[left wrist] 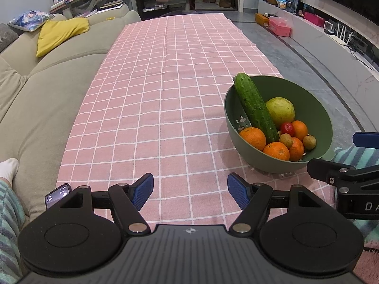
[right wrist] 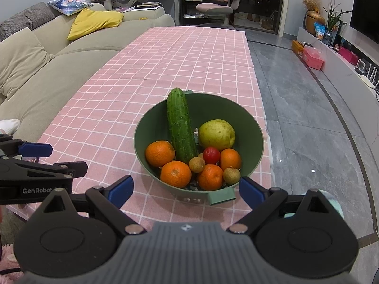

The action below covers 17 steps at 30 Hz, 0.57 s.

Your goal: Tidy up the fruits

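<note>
A green bowl (right wrist: 251,127) stands on the pink checked tablecloth (right wrist: 189,54) near its right edge. It holds a cucumber (right wrist: 180,125) leaning on the rim, a yellow-green pear (right wrist: 216,135), several oranges (right wrist: 175,174), a small red fruit (right wrist: 211,155) and small brown fruits (right wrist: 197,164). My right gripper (right wrist: 186,191) is open and empty just in front of the bowl. My left gripper (left wrist: 190,190) is open and empty over the cloth, left of the bowl (left wrist: 315,99). The cucumber (left wrist: 255,107) and pear (left wrist: 280,110) also show in the left wrist view.
A beige sofa (left wrist: 47,90) with a yellow cushion (left wrist: 61,34) runs along the cloth's left side. Grey tiled floor (right wrist: 308,118) lies right of it. A phone (left wrist: 58,195) lies by the left gripper. A low shelf with boxes (right wrist: 312,58) lines the right wall.
</note>
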Tool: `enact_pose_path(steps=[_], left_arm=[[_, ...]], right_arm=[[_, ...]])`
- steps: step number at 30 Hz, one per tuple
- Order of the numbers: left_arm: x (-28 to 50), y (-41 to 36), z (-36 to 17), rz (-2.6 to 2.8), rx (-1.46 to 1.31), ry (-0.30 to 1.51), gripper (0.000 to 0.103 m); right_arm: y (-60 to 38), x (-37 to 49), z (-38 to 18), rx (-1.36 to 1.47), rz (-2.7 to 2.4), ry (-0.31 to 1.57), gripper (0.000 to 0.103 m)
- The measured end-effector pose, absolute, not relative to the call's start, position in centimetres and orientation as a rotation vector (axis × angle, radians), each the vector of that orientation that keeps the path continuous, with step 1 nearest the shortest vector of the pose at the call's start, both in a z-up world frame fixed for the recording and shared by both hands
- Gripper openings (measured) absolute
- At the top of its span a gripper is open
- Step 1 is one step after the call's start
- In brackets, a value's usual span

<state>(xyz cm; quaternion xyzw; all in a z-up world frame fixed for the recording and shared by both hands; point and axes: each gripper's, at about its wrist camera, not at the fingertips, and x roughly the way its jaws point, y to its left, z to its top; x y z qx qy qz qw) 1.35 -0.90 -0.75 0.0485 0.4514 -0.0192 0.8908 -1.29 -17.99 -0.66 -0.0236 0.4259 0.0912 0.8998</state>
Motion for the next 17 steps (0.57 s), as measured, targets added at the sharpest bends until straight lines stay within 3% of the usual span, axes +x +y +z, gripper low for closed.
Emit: enact_pose_path(steps=[17], left_arm=[[1.19, -0.84, -0.18, -0.047, 0.111, 0.898, 0.084]], right_arm=[[-17.95, -1.26, -0.84, -0.052, 0.191, 0.887, 0.092]])
